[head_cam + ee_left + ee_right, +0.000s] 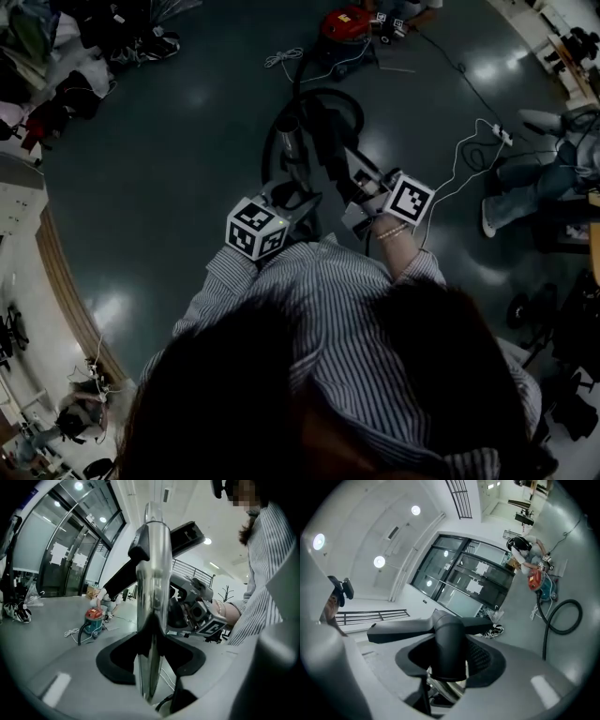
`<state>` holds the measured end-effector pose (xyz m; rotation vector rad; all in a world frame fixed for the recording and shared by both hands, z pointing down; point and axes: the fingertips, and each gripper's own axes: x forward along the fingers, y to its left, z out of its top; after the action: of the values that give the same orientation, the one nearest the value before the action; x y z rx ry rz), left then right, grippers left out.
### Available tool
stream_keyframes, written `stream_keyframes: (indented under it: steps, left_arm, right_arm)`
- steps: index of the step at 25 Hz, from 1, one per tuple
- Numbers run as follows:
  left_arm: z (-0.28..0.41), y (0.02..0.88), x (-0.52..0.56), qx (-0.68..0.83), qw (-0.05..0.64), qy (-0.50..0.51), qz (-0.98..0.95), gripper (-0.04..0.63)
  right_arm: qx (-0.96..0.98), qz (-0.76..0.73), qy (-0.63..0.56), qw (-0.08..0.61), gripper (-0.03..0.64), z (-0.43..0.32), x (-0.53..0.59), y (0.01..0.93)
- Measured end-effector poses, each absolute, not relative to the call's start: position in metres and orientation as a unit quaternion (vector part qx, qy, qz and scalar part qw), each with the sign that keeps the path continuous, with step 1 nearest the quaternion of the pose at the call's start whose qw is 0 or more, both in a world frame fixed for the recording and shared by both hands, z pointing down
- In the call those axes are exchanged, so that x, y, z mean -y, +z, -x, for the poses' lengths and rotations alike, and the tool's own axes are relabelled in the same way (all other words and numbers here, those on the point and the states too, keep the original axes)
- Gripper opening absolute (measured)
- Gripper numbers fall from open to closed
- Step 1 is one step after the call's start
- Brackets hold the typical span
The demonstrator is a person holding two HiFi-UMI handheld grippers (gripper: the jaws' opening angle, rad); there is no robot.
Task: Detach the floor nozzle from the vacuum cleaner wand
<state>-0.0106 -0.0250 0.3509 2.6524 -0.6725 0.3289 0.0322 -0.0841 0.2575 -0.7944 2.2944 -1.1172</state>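
Dark hair (281,394) and a striped shirt (319,300) fill the bottom of the head view. Beyond them the left gripper (281,202) and right gripper (370,192) are raised close together around the wand (291,150) and the black floor nozzle (330,136), well off the floor. A red vacuum (345,23) sits far back.

Left gripper view: jaws clamped on the chrome wand (152,583), which runs straight up between them. The other gripper's marker cube is just beside it.

Right gripper view: jaws closed on the black neck of the floor nozzle (449,630), its head spreading sideways above, with chrome showing just beneath.

Both holds look set, so I'd call this the separation step, with the joint not yet apart. Next comes a straight pull along the wand, perhaps with a slight twist, while the left gripper braces.
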Motion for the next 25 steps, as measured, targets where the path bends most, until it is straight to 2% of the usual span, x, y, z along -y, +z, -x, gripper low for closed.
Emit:
stream_keyframes:
  steps: [9, 25]
  left_arm:
    - [0.012, 0.350, 0.030, 0.246, 0.216, 0.098, -0.940, 0.181]
    - [0.016, 0.352, 0.035, 0.239, 0.194, 0.118, -0.944, 0.181]
  right_arm:
    - [-0.844, 0.291, -0.395, 0.218, 0.179, -0.032, 0.081, 0.266]
    - [-0.853, 0.288, -0.381, 0.210, 0.179, -0.030, 0.085, 0.261]
